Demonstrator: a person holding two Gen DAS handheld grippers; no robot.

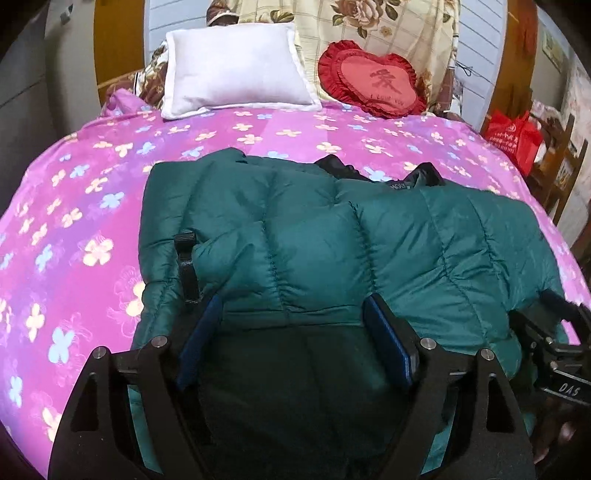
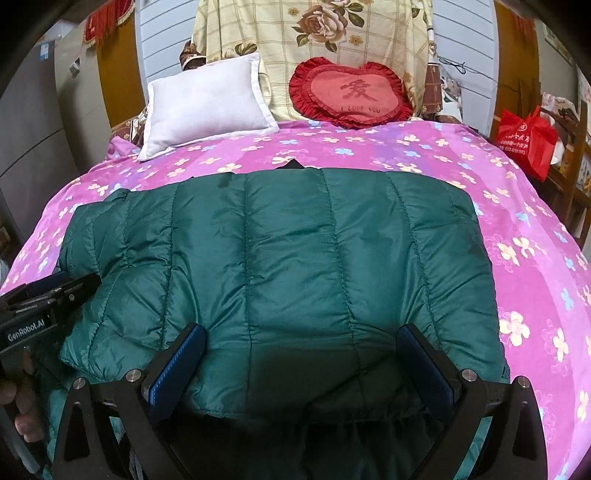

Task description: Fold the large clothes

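You hold both the left gripper and right gripper angled down, jaws spread, gripping nothing, over the green jacket on the bed.

Setting: home bedroom. Bed with pink flowered cover lies ahead of the tongs; white pillow and red heart cushion at its far end against a rose-print quilt. Red shopping bag far right.

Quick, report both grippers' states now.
Left gripper: open, holding nothing, over the green puffer jacket.
Right gripper: open, holding nothing.
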